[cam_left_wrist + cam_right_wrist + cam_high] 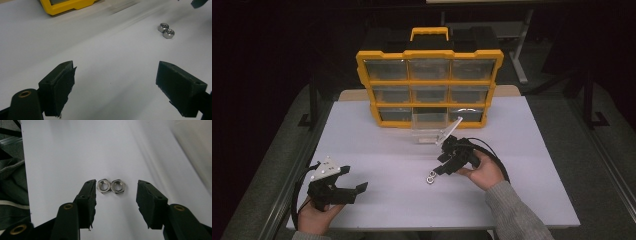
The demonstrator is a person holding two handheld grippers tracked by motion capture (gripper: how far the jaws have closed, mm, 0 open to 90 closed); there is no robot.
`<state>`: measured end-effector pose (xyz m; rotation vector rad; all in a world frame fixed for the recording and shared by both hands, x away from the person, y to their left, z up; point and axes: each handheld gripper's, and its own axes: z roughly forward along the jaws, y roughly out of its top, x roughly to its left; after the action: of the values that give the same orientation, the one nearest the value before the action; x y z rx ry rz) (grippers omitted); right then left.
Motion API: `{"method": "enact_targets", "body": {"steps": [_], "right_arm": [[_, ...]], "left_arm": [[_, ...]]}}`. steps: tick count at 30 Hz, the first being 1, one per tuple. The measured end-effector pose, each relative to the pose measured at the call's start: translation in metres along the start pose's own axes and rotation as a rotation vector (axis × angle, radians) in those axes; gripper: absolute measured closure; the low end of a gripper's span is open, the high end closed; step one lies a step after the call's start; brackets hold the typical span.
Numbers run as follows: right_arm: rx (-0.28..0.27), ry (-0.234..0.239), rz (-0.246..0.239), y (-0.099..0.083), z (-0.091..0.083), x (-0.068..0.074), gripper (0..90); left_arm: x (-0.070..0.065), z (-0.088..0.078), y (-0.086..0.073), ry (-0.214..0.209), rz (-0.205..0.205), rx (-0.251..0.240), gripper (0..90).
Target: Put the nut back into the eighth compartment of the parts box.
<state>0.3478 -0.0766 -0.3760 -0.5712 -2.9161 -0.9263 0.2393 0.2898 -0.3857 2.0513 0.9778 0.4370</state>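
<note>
My right gripper (116, 195) has its fingers partly open, empty, straddling two steel nuts (110, 186) lying touching at frame centre on the bench (62, 157). They look small, hard, slippery; I'd pinch across opposite flats. My left gripper (116, 75) hangs wide open, empty.

**Setting: a white work table in a dark room**

A white table top (512, 130) rests on a wooden board whose edge shows at the far side. Grey carpeted floor (592, 150) surrounds it. Dark metal frame legs (313, 95) stand to the left and right. Behind, a second table's pale leg (519, 55) rises into unlit background. Light falls mainly on the table top.
</note>
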Motion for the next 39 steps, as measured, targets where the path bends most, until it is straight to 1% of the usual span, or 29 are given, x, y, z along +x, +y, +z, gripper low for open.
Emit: {"method": "enact_targets", "body": {"steps": [3, 4, 8, 9, 12, 14, 19, 23, 25, 26, 29, 32, 33, 39], "right_arm": [[0.020, -0.002, -0.014, -0.003, 0.009, 0.005, 49.0], [0.024, -0.001, -0.012, -0.004, 0.011, 0.006, 49.0], [0.025, -0.002, -0.029, -0.007, 0.020, 0.011, 49.5], [0.027, 0.002, -0.027, -0.008, 0.022, 0.012, 49.6], [0.036, 0.001, -0.027, -0.010, 0.028, 0.015, 49.9], [0.044, -0.001, -0.038, -0.012, 0.033, 0.017, 50.2], [0.054, 0.009, -0.043, -0.014, 0.041, 0.020, 50.8], [0.065, 0.007, -0.041, -0.016, 0.046, 0.021, 51.0], [0.072, 0.012, -0.041, -0.016, 0.047, 0.021, 51.9], [0.070, 0.014, -0.042, -0.015, 0.047, 0.021, 52.0], [0.078, 0.011, -0.043, -0.015, 0.049, 0.022, 52.5], [0.085, 0.004, -0.048, -0.015, 0.051, 0.023, 52.6], [0.085, 0.006, -0.046, -0.015, 0.051, 0.023, 52.7], [0.081, 0.002, -0.051, -0.014, 0.053, 0.023, 53.3]], "left_arm": [[0.000, 0.000, 0.000, 0.001, -0.002, -0.004, 14.8], [0.000, 0.000, 0.000, 0.002, 0.001, -0.005, 14.8], [0.000, 0.000, 0.000, 0.001, 0.001, -0.004, 14.9], [0.000, 0.000, -0.001, 0.001, -0.009, -0.006, 14.8], [0.000, 0.000, -0.001, 0.001, -0.011, -0.008, 14.8], [0.000, 0.000, -0.001, 0.002, -0.016, -0.010, 14.9], [0.000, 0.000, 0.000, 0.001, -0.010, -0.007, 14.9], [0.000, 0.000, -0.001, 0.002, -0.017, -0.010, 14.8], [0.000, -0.001, -0.001, 0.001, -0.013, -0.006, 14.8], [0.001, -0.001, 0.000, 0.001, 0.000, -0.005, 14.9], [0.000, -0.001, 0.000, 0.001, -0.011, -0.006, 14.8], [0.000, -0.001, 0.000, 0.001, -0.001, -0.007, 14.9], [0.001, -0.002, 0.000, 0.001, 0.004, -0.003, 14.9], [0.001, -0.002, 0.000, 0.002, 0.004, -0.005, 14.8]]}}
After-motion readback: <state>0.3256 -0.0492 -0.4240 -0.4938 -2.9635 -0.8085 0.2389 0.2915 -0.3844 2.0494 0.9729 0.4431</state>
